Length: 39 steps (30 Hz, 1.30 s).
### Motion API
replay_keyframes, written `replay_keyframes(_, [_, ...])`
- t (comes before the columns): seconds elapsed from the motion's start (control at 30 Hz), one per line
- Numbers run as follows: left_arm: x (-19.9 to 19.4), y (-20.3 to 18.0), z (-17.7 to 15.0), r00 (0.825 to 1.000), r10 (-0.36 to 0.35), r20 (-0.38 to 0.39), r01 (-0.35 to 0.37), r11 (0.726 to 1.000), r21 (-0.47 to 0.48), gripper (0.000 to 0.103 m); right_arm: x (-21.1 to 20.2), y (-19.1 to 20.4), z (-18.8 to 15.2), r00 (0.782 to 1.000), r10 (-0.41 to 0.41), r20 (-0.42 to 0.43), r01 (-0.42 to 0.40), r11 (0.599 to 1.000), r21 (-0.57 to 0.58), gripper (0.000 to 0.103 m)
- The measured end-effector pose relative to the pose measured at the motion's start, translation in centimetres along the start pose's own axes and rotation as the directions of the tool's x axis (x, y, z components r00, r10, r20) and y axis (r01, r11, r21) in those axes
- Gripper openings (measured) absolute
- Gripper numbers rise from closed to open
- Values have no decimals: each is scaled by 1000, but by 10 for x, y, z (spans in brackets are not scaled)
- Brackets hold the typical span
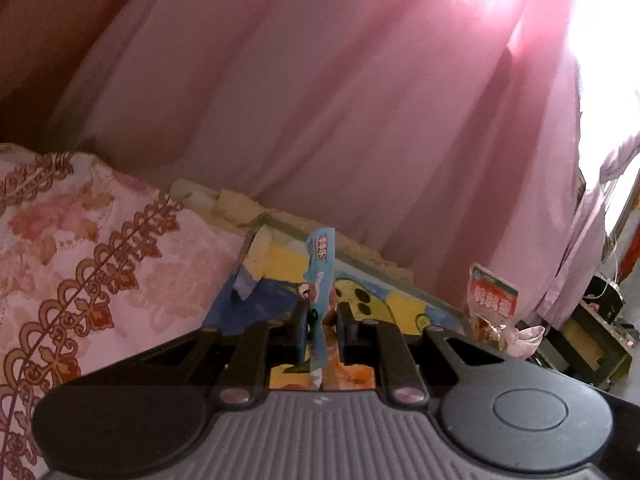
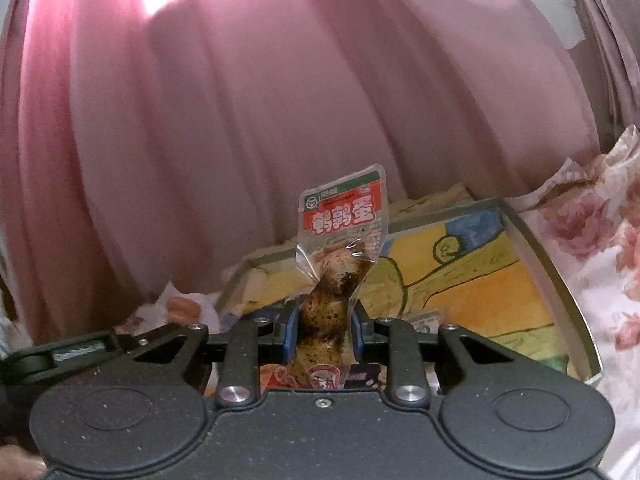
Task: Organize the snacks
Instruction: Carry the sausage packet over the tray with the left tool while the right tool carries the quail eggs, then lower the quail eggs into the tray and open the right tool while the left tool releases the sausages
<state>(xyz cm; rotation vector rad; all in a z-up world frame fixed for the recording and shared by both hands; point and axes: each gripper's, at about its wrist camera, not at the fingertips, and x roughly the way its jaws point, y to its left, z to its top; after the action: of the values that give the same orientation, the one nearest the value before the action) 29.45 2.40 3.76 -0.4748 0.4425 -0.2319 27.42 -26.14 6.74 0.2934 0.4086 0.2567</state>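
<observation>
Near, the right gripper (image 2: 324, 320) pinches a clear quail egg packet (image 2: 340, 240) at its lumpy middle — probably slippery, fairly firm; the left gripper (image 1: 323, 312) nips a thin blue wrapper (image 1: 320, 264) — light, floppy; beyond, the painted tray (image 2: 552, 264)

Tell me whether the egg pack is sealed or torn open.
Sealed, it seems: the egg pack in the right gripper shows an unbroken top edge and eggs inside.
</observation>
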Motion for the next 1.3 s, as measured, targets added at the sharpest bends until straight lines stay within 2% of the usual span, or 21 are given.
replay_keyframes(0.23, [13, 12, -3, 996, -53, -68, 51, 998, -31, 16, 31, 2, -9, 998, -53, -34, 52, 998, -47, 28])
replay_keyframes(0.6, [19, 20, -4, 993, -58, -105, 50, 996, -72, 16, 47, 8, -18, 994, -74, -84, 67, 994, -85, 28])
replay_keyframes(0.73, [20, 18, -4, 992, -46, -115, 40, 998, -56, 17, 46, 11, -20, 993, -77, -84, 68, 992, -103, 28])
replay_keyframes(0.9, [19, 11, -3, 992, 1, -123, 1, 1000, 22, 21, 45, 13, -20, 993, -91, -81, 82, 990, -112, 30])
replay_keyframes(1.0, [20, 12, -5, 992, 10, -128, -6, 999, 37, 22, 44, 18, -22, 992, -109, -66, 98, 982, -161, 31])
replay_keyframes(1.17, [20, 8, -5, 991, 62, -118, -50, 994, 96, 29, 42, 21, -21, 991, -123, -56, 111, 977, -184, 34])
replay_keyframes(1.3, [17, 4, -4, 991, 69, -111, -57, 992, 114, 48, 36, 19, -19, 989, -144, -42, 135, 975, -176, 44])
